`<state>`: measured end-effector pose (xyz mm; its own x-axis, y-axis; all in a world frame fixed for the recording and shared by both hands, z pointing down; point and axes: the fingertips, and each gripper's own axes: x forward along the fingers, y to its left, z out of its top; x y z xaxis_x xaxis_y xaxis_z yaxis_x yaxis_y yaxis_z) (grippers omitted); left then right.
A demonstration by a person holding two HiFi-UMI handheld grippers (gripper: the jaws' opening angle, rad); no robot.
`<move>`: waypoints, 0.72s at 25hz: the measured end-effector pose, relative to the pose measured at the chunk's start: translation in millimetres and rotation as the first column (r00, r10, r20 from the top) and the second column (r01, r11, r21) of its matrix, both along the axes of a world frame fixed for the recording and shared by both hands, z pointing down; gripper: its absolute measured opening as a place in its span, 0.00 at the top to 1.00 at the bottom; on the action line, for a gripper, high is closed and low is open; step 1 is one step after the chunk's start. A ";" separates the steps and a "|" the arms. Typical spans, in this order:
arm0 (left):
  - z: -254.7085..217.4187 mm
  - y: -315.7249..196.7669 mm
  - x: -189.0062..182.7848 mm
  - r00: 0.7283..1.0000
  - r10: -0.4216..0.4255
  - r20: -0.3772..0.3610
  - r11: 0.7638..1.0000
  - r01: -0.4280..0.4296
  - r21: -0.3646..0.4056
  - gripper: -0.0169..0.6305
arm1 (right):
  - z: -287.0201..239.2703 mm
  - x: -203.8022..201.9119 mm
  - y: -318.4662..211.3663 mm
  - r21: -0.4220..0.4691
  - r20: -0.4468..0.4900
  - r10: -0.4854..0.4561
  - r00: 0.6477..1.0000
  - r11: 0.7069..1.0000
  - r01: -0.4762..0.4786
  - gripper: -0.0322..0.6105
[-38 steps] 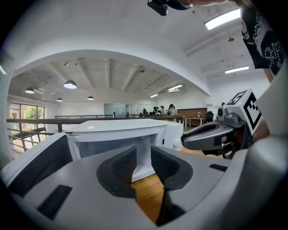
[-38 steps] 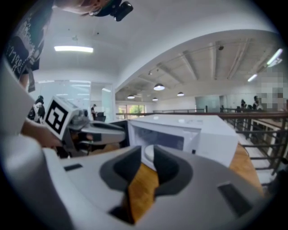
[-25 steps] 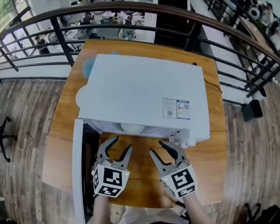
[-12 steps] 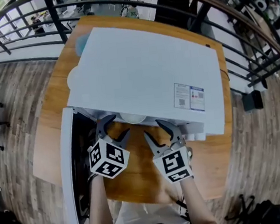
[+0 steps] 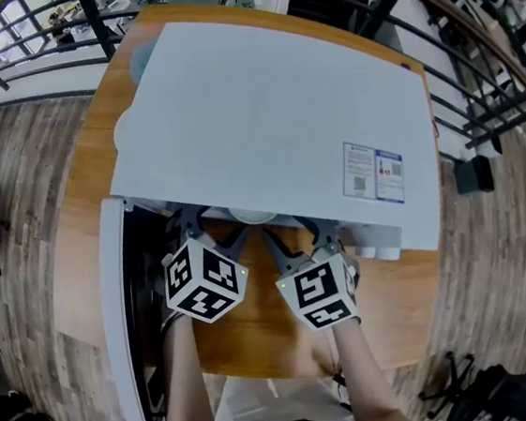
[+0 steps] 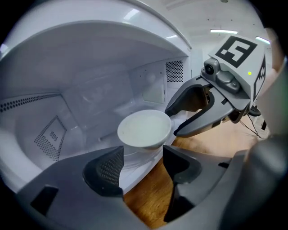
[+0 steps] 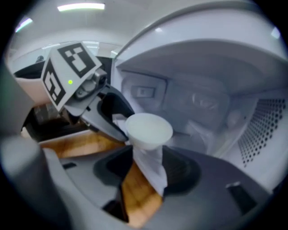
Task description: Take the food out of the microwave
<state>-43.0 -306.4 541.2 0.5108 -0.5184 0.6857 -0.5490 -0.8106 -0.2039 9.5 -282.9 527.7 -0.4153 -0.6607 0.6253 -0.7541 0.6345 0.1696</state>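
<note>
A white bowl (image 5: 252, 216) stands on the turntable just inside the open white microwave (image 5: 261, 111). It shows as a wide round rim in the left gripper view (image 6: 144, 129) and the right gripper view (image 7: 148, 130). My left gripper (image 5: 211, 231) is at the cavity mouth, left of the bowl. My right gripper (image 5: 294, 234) is at its right. Both sets of jaws have just been opening and stand wide apart. Neither gripper (image 6: 141, 164) (image 7: 148, 168) has anything between its pads; the bowl sits just beyond the fingertips. In each gripper view the other gripper (image 6: 173, 121) (image 7: 118, 128) reaches in beside the bowl.
The microwave door (image 5: 119, 315) hangs open at the left, beside my left arm. The microwave sits on a wooden table (image 5: 259, 337) whose front strip lies under my grippers. Control knobs (image 5: 380, 243) are at the front right. A railing (image 5: 471, 49) and plank floor surround the table.
Both grippers have gone forward and down to the microwave's mouth, closer to the bowl. Their jaws stand wider than a second ago. The head view has leaned in over the microwave.
</note>
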 end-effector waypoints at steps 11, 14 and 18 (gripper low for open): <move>-2.3 -2.7 8.4 0.994 -0.001 -0.109 0.999 -0.003 -0.034 0.51 | 7.9 -0.5 -12.9 -0.025 -0.029 0.082 0.996 0.996 -0.082 0.63; -3.0 -1.1 8.5 0.991 -0.020 -0.130 0.999 0.015 -0.041 0.51 | 8.7 -0.3 -12.6 -0.021 -0.023 0.084 0.996 0.996 -0.084 0.63; -3.4 -0.6 8.3 0.988 -0.043 -0.146 0.999 0.038 -0.038 0.53 | 8.5 0.9 -13.5 -0.005 -0.029 0.082 0.996 0.997 -0.083 0.63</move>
<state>-34.6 -307.0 537.8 0.5864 -0.5177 0.6230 -0.6035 -0.7922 -0.0904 10.3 -296.4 536.2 -0.3416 -0.6884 0.6399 -0.7989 0.5713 0.1882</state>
